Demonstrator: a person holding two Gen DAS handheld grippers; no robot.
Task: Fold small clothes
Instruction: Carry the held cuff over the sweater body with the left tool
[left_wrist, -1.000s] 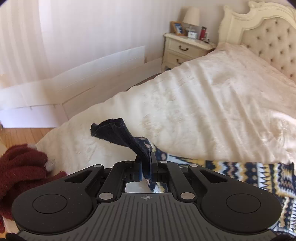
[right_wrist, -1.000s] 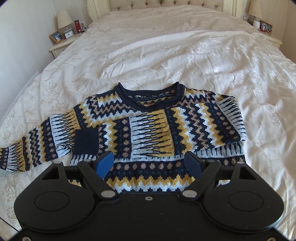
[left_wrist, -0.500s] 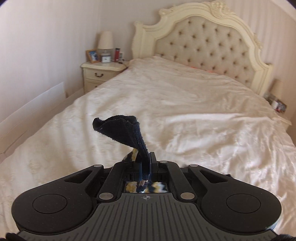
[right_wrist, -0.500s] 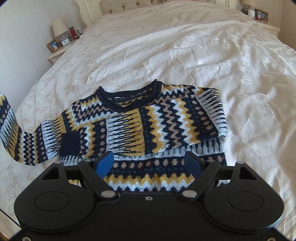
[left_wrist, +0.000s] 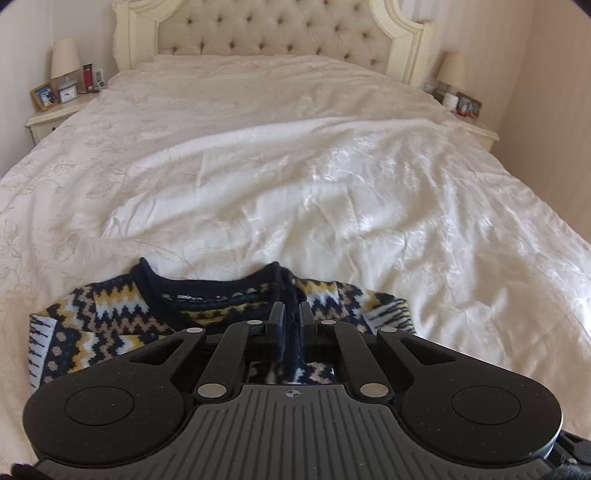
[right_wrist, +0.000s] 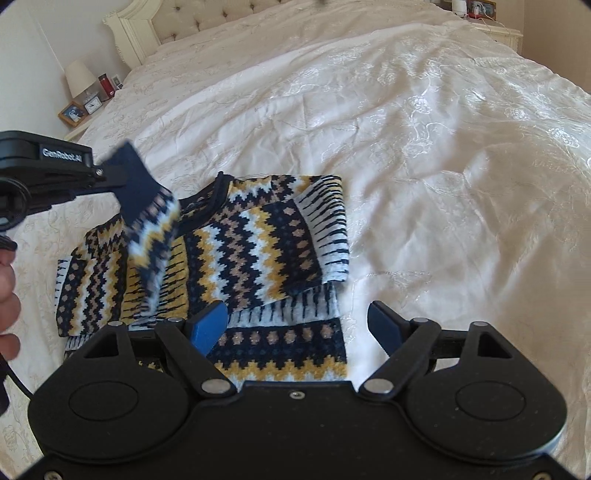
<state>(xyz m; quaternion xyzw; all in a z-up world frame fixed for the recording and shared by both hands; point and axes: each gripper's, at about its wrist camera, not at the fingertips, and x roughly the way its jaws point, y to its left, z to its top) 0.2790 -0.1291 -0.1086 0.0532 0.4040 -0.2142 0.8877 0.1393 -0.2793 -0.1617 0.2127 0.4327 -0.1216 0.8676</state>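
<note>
A navy, yellow and white zigzag sweater lies on the white bed cover, its right sleeve folded across the chest. My left gripper is shut on the navy cuff of the other sleeve and holds it up over the sweater's left side. That sleeve hangs blurred below the cuff. In the right wrist view the left gripper comes in from the left edge. My right gripper stands open above the sweater's hem, nothing between its blue pads.
The bed cover stretches wide beyond the sweater up to a tufted headboard. Nightstands with lamps and small items stand at the left and the right. A person's hand shows at the left edge.
My left gripper has swung the held sleeve from the bed's left side in over the sweater body. The right gripper has drifted slightly right and stayed open.
</note>
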